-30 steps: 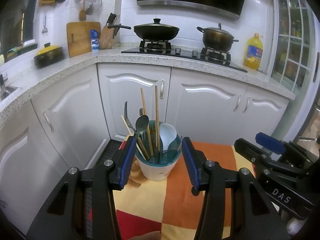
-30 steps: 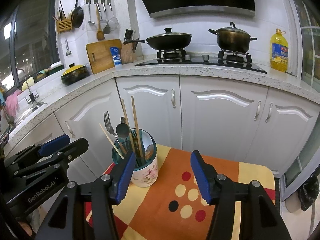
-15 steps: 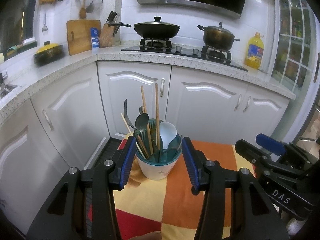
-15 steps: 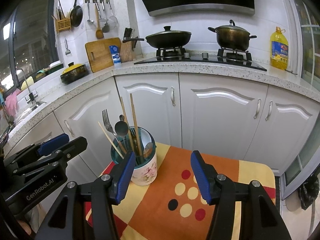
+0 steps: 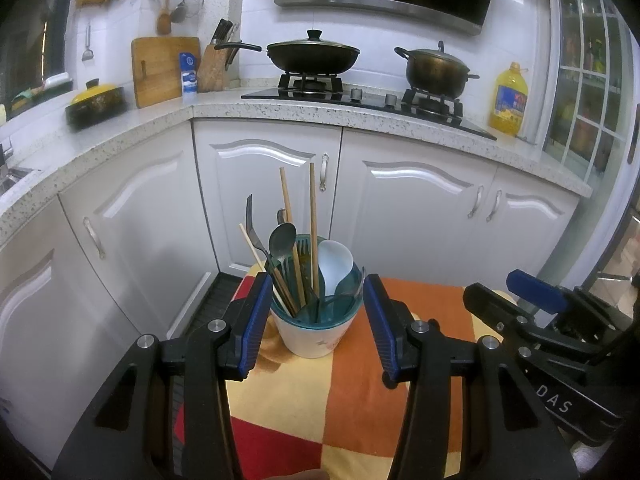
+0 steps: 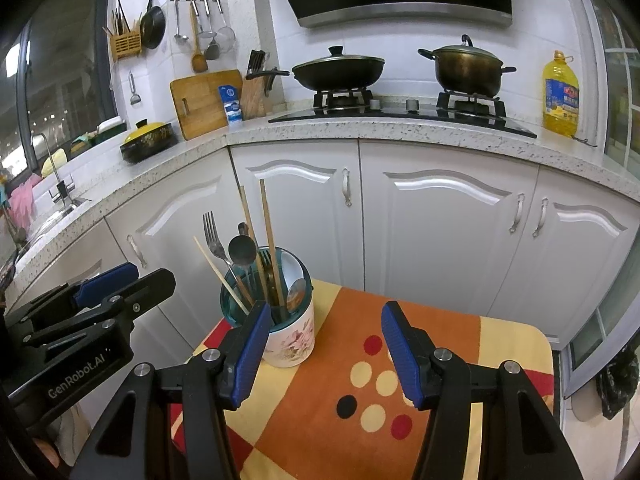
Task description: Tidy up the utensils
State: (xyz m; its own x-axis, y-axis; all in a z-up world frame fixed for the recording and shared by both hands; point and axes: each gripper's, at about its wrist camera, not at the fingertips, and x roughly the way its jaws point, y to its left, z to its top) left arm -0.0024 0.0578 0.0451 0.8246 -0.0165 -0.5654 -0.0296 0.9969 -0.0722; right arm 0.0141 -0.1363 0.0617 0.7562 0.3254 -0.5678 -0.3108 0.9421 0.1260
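A white floral utensil cup (image 5: 315, 336) (image 6: 289, 338) with a teal inner liner stands on the patterned tablecloth (image 5: 348, 392) (image 6: 360, 380). It holds wooden chopsticks (image 5: 313, 216), a metal fork (image 5: 251, 224), a metal spoon (image 5: 282, 240) and a white plastic spoon (image 5: 334, 264). My left gripper (image 5: 316, 324) is open and empty, with its blue pads on either side of the cup, just in front of it. My right gripper (image 6: 322, 356) is open and empty, to the right of the cup above the cloth. Each gripper shows in the other's view (image 5: 552, 328) (image 6: 80, 312).
White cabinets (image 5: 264, 200) stand close behind the small table. The stone counter (image 5: 360, 112) carries a stove with a wok (image 5: 312, 56) and a pot (image 5: 436, 70), an oil bottle (image 5: 510, 100), a cutting board (image 5: 162, 68) and a knife block (image 5: 214, 68).
Both views have shifted only slightly; the cup and utensils stay in place and both grippers stay open.
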